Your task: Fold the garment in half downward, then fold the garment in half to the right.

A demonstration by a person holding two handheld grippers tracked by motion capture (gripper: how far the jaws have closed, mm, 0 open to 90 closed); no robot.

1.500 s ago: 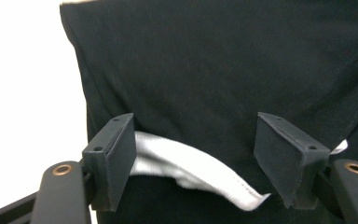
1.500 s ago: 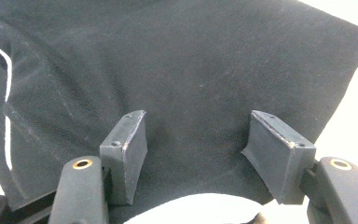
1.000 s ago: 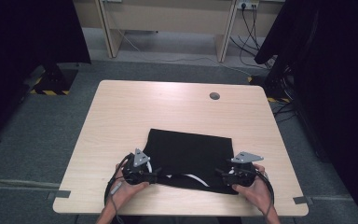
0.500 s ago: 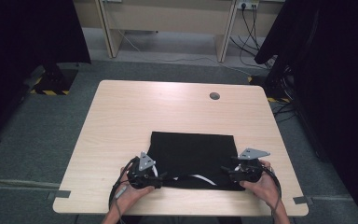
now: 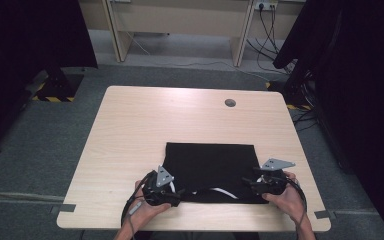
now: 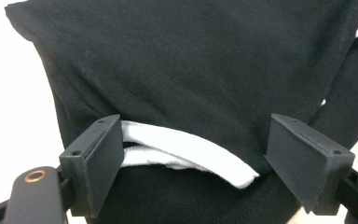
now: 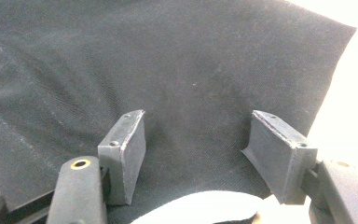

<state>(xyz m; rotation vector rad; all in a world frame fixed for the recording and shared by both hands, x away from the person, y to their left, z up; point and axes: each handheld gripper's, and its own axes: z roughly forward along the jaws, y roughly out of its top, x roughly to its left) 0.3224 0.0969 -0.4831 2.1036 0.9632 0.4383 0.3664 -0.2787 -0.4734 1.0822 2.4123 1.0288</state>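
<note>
1. Left gripper view: the left gripper [image 6: 191, 154] has just been opening its jaws, which now stand wide around the black garment's [image 5: 210, 167] white neckband [image 6: 186, 151], gripping nothing.
2. Right gripper [image 7: 200, 154]: jaws spread apart over black cloth, nothing held.
3. The garment lies folded at the near edge of the wooden worktop [image 5: 180, 120].

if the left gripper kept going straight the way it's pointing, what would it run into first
Most likely the white band lying between its open jaws, at the near edge of the folded black garment. The left gripper points across that edge, and its jaws have just been opening. How close the pads are is hard to judge.
</note>
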